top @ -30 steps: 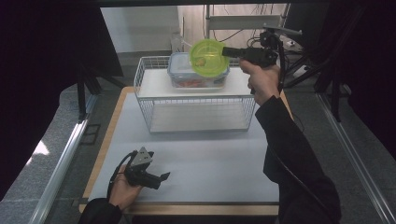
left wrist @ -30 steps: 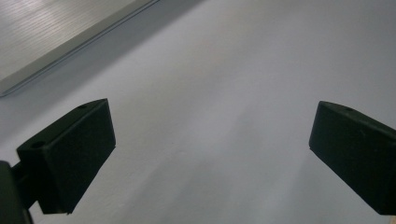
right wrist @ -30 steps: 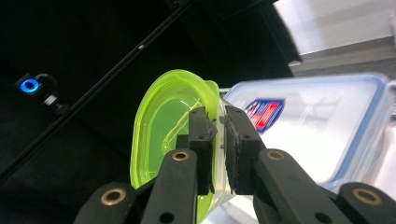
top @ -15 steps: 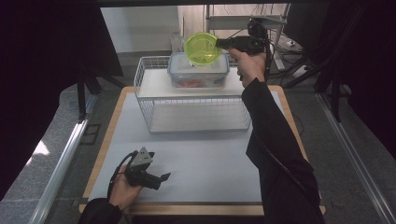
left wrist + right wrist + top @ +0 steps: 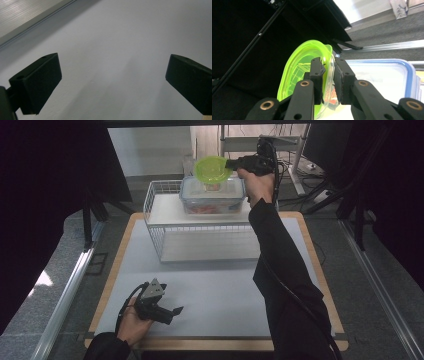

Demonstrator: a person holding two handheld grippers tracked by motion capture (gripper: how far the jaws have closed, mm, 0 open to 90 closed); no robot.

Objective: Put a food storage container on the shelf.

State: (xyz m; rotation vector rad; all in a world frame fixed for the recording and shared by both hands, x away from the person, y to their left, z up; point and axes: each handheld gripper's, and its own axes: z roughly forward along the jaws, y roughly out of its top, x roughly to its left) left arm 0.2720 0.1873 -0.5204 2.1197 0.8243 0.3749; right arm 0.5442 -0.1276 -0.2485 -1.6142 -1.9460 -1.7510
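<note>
**Green lid held on edge above the clear container**

1 translucent green lid [image 5: 213, 169] is up in the air over 1 clear plastic container [image 5: 214, 196] with a blue-rimmed cover, which sits on top of 1 white wire rack [image 5: 202, 222] at the far side of the tabletop [image 5: 225, 292]. The right gripper [image 5: 231, 164] has its jaws around the lid's rim, 1 pad on each face; they have just been opening a little, and a slim gap may show on one side in the right gripper view. The lid [image 5: 305, 72] stands tilted there, its lower part cut off behind the jaws. Red contents inside the container are hard to make out. The left gripper [image 5: 172, 312] rests low on the tabletop, jaws spread wide with nothing between them.
</note>
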